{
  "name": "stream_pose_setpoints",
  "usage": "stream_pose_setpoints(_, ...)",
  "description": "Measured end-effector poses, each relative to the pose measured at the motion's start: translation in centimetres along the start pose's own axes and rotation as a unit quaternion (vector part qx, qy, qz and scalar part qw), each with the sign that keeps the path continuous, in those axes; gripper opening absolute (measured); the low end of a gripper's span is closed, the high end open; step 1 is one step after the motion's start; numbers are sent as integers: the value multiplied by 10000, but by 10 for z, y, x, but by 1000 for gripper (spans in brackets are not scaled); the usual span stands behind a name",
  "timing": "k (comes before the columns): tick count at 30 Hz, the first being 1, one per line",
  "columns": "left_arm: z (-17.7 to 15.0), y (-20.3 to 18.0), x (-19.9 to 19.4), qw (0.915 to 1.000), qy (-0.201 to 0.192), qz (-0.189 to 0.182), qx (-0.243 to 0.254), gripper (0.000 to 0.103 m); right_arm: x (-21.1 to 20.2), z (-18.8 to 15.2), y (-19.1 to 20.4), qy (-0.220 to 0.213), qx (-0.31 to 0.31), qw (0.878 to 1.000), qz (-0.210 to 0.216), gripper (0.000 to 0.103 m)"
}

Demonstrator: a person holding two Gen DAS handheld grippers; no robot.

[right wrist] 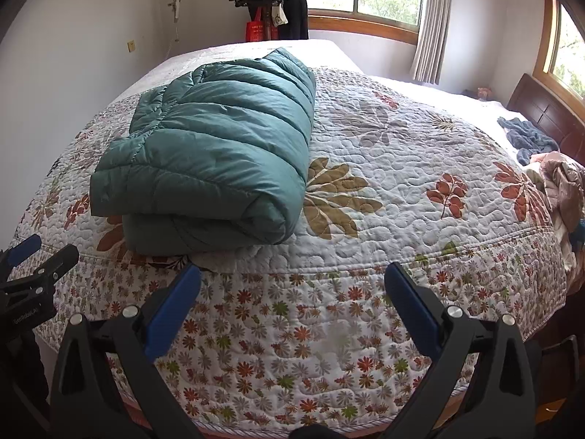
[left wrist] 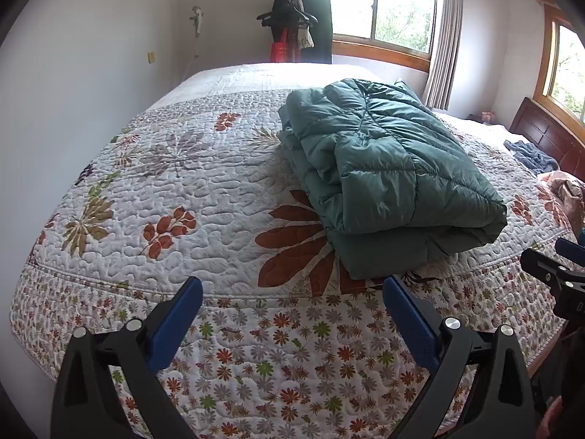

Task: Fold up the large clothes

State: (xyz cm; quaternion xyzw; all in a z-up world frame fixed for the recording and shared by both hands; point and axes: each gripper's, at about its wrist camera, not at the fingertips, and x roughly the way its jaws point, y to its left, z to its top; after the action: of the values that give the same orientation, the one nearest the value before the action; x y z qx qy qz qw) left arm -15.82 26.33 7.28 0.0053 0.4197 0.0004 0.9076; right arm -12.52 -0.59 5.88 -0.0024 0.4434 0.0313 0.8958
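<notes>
Folded jacket (left wrist: pixel 384 172) on the bed (left wrist: pixel 182 197), clothes pile (right wrist: pixel 563 186) by headboard (right wrist: pixel 544 117).

R claw (right wrist: pixel 292 285) open, empty | green jacket (right wrist: pixel 215 153) folded on quilt (right wrist: pixel 402 168) | L claw (right wrist: pixel 36 256) far left

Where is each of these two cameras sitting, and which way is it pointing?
Left wrist: on the left gripper, facing across the floral quilted bedspread; its blue fingers show, spread.
Right wrist: on the right gripper, same direction; spread fingers show.
Shared: the folded teal puffer jacket, and each glimpses the other gripper.
</notes>
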Motion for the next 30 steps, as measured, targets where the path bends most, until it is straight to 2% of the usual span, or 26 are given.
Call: stream_pose_setpoints(30,2,-4,7,10000,26,-42,64,99,11,0,-2,107,18,9999,23,100)
